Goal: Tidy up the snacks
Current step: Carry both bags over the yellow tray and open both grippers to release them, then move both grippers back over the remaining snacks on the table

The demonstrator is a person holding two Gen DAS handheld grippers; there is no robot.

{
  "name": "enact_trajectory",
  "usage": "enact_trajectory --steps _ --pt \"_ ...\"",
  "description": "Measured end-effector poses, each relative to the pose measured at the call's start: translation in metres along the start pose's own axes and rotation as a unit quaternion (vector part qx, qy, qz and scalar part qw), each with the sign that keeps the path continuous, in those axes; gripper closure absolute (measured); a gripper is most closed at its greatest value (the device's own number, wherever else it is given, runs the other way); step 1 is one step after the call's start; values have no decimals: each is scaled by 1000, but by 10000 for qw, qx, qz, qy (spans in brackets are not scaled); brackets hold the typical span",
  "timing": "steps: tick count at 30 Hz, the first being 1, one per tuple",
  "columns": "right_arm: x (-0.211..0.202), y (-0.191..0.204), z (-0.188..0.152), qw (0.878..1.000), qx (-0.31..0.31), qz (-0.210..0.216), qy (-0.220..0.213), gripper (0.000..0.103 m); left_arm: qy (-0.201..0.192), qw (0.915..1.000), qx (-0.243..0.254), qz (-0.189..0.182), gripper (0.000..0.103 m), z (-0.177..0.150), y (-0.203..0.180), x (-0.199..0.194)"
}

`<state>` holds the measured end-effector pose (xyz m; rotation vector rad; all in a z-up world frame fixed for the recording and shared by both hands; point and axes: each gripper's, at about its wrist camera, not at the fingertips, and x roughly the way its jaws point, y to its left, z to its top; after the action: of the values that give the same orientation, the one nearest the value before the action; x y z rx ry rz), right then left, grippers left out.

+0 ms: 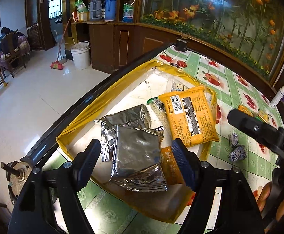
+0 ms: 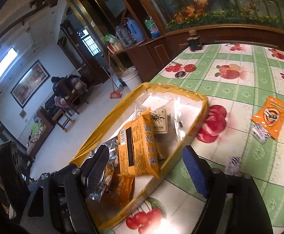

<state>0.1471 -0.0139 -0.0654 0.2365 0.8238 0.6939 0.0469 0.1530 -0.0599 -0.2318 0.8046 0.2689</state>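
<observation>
Both claws stand spread and pinch nothing: the left gripper point(image 1: 136, 163) hovers over the foil packs point(image 1: 136, 152) at the near end of the tray point(image 1: 95, 105), and the right gripper point(image 2: 145, 171) hangs by the yellow pack point(image 2: 136, 148) lying inside that tray. This looks like the moment just after dropping snacks in. Next comes a reach to the loose orange packet point(image 2: 270, 115) and small blue-white sweets point(image 2: 260, 133) on the tablecloth point(image 2: 239, 89), well to the right of the tray.
</observation>
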Motion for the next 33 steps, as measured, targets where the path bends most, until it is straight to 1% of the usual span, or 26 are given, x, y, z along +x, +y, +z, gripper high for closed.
enact_trajectory --steps 3,9,14,21,33 --pt "-15 -4 -3 9999 99 59 -77 24 -28 10000 4 -5 27 0 -4 -8" --pt "-42 -1 -9 9995 105 129 -271 24 -78 9999 102 -15 27 -3 -13 -25" --pt "-65 -3 -17 9987 218 175 -430 24 -154 9997 149 -124 27 -7 -21 -38" --pt "-96 -15 -30 9968 411 144 -668 21 -235 9988 351 -239 27 -12 -40 -51" --pt "-129 -39 -43 9932 649 93 -957 20 -210 9961 728 -445 26 -22 -83 -59"
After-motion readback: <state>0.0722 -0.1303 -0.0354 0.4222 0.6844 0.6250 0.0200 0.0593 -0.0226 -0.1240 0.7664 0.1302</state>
